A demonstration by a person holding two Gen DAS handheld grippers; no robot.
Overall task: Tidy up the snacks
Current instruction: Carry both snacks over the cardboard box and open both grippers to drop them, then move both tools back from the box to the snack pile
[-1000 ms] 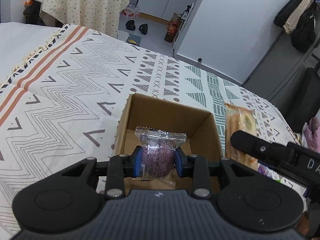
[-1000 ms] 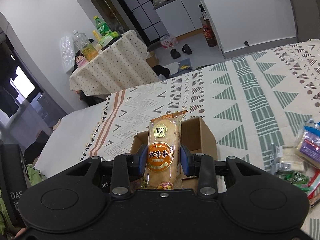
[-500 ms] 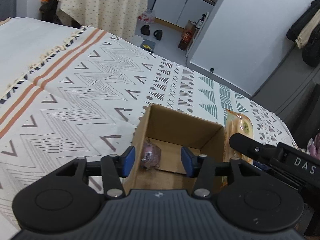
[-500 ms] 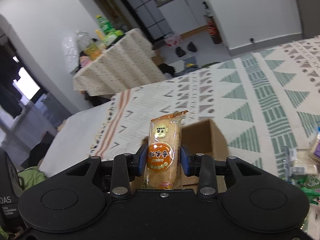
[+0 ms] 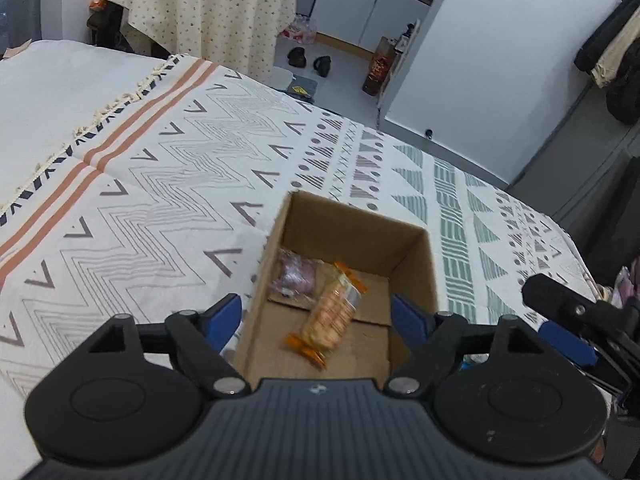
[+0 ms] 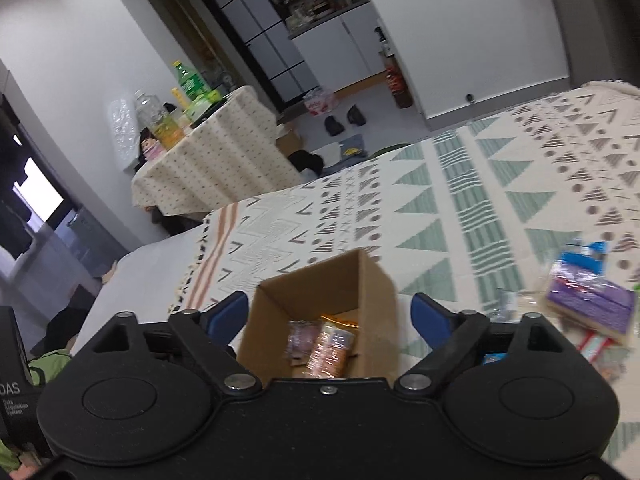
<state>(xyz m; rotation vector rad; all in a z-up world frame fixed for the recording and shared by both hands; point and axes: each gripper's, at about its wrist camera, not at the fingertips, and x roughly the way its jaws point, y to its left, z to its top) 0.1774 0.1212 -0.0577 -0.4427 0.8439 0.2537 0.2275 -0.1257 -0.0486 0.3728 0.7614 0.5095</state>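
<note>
The left gripper (image 5: 316,316) has its blue fingers (image 5: 224,314) spread wide apart, and nothing sits between them. The right gripper (image 6: 330,314) looks the same: fingers (image 6: 430,318) wide apart and bare. Both hang just over the cardboard box (image 5: 352,224), so the wide gap makes sense, since that is how you let a snack drop in.

Inside the box lie two snacks. The orange snack pack (image 5: 330,314) lies tilted across the middle of the box floor. The purple snack pack (image 5: 298,274) lies just beside it, touching the left wall of the box. They look blurry in the left wrist view, so I cannot tell if the two touch each other.

The box stands upright with its top wide open on the patterned blanket (image 5: 160,184) that covers the bed. It is placed near the grippers, so each drop is a short trip.

To the right of the box, in the right wrist view, more snacks (image 6: 588,302) lie in a loose pile on the blanket (they are blurry too). These are not in the box yet, so I think the job is only partly done. A good next move is probably to reach over to that pile.
</note>
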